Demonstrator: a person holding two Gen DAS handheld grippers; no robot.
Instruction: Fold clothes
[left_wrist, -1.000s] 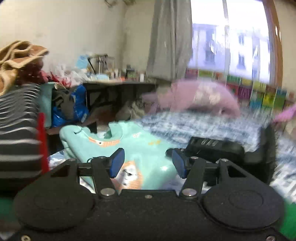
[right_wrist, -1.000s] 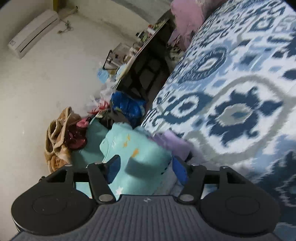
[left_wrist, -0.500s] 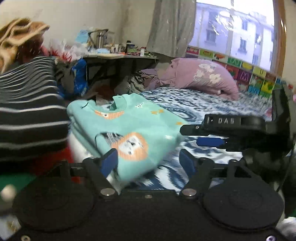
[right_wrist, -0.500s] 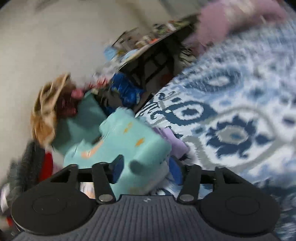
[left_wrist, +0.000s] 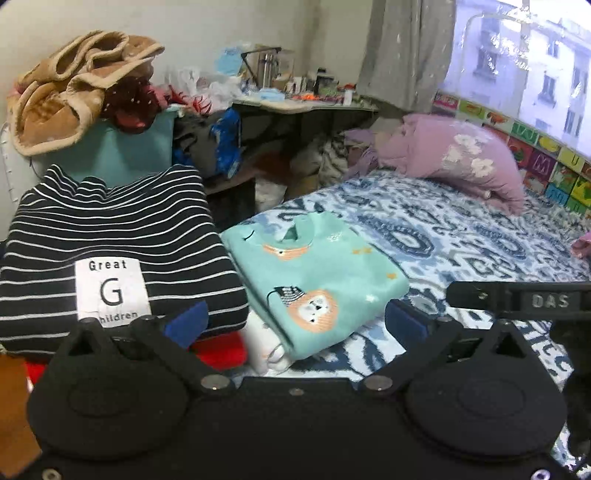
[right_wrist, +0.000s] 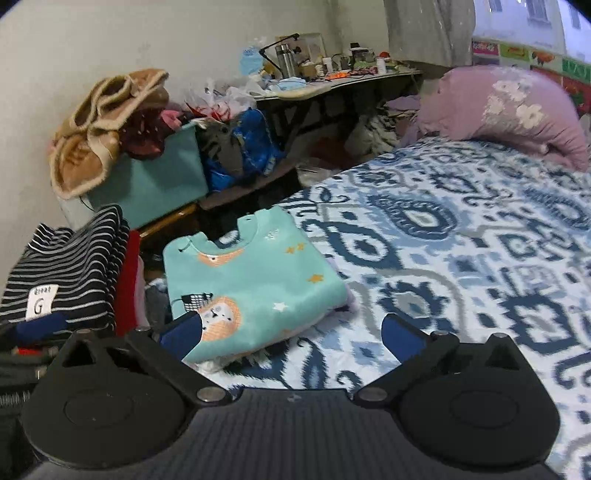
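Left gripper and right gripper: jaws just spread wide, nothing held. Folded mint-green lion sweatshirt lay on blue patterned bedspread, maybe over white clothes.

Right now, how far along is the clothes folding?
Done: the mint sweatshirt lies folded on the bedspread, beside the folded striped top on its stack. In hand: nothing; the left tongs and right tongs have just opened and are empty. Left: possibly the brown heap on the bin.
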